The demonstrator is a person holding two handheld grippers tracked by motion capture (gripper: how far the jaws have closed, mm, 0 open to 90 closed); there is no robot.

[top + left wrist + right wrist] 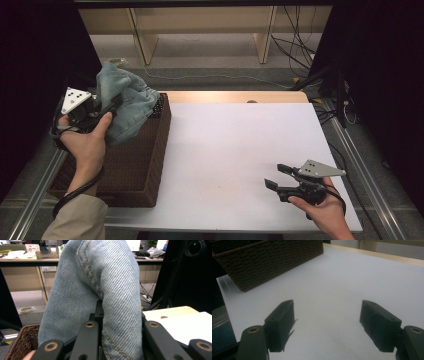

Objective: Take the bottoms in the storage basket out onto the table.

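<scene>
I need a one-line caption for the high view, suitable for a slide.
Left gripper lifts a denim garment above a wicker basket; right gripper rests open over the white table.

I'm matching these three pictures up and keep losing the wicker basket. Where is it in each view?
High view: the wicker basket lies at the left of the white table, under the denim garment.
Left gripper view: just a rim corner at bottom left, beside the denim.
Right gripper view: upper left, beyond the open jaws.
Shared landmark: the white tabletop.
</scene>
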